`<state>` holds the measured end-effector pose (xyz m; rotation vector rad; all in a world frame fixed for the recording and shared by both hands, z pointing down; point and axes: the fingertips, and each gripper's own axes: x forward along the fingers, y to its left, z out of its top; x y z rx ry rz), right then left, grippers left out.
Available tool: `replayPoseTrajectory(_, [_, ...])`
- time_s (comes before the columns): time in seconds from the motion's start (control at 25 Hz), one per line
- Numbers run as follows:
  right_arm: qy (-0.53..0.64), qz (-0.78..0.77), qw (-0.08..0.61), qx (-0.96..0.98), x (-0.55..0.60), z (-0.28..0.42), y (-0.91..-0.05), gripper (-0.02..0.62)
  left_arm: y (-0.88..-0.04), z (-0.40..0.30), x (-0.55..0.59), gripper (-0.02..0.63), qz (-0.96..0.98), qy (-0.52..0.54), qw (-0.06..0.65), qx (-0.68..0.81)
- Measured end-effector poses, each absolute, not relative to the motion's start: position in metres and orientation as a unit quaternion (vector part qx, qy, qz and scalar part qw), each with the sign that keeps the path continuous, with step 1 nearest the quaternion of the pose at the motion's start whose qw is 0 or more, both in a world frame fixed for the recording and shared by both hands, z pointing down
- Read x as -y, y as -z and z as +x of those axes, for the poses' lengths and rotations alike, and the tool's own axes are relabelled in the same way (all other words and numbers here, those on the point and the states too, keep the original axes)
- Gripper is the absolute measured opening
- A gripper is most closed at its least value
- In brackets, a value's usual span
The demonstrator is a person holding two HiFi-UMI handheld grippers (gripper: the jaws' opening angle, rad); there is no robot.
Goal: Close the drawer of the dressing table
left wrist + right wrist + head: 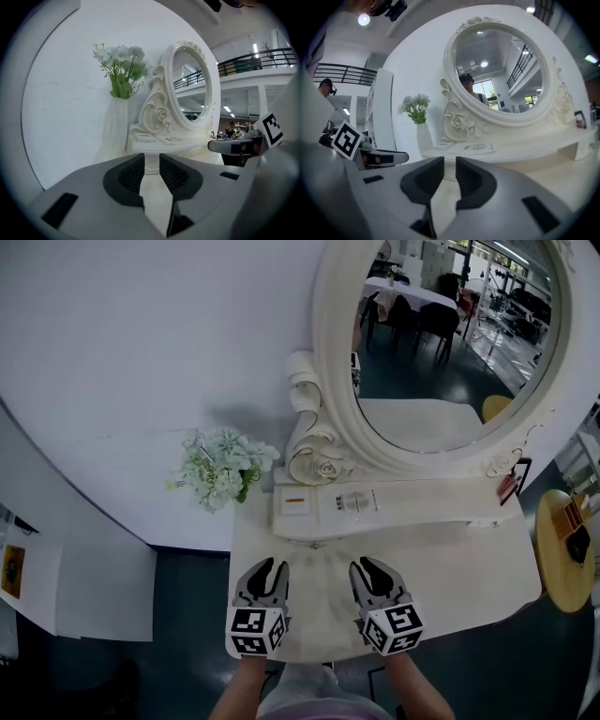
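The white dressing table (469,568) carries a raised shelf (394,507) under an oval mirror (450,343). A small knob (314,545) shows on the shelf's front; no drawer stands out from it in the head view. My left gripper (270,568) and right gripper (367,565) hover side by side over the tabletop, short of the shelf and pointing at it. In the left gripper view the left gripper (151,161) has a narrow gap between its pads, with nothing in it. The right gripper (450,164) looks the same in its own view.
A white vase of pale flowers (220,470) stands at the table's back left corner. A round wooden side table (562,559) with small items is at the right. White furniture (94,587) lies at the left. The wall is close behind the mirror.
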<state>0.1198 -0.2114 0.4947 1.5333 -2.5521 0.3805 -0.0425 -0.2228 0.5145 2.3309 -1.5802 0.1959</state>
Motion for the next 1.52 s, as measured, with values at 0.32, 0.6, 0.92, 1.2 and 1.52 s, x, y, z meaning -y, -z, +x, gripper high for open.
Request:
replayPoseTrajectory(0.32, [-0.113, 0.515, 0.049, 0.848, 0.183, 0.124, -0.474, 0.035, -0.502, -0.044, 0.193, 0.039, 0.817, -0.058, 0.147, 0.554])
replayPoseTrajectory(0.6, [-0.111, 0.516, 0.034, 0.849, 0.162, 0.128, -0.462, 0.005, -0.487, -0.047, 0.174, 0.003, 0.818, -0.047, 0.132, 0.557])
replayPoseTrajectory(0.92, [-0.109, 0.515, 0.023, 0.850, 0.145, 0.128, -0.455, 0.003, -0.474, -0.048, 0.156, 0.002, 0.819, -0.035, 0.126, 0.559])
replayPoseTrajectory(1.2, [-0.098, 0.515, 0.020, 0.851, 0.135, 0.127, -0.448, 0.003, -0.467, -0.048, 0.146, 0.002, 0.820, -0.029, 0.120, 0.559])
replayPoseTrajectory(1.52, [-0.100, 0.519, 0.014, 0.849, 0.129, 0.131, -0.443, 0.003, -0.462, -0.047, 0.140, 0.002, 0.822, -0.023, 0.119, 0.557])
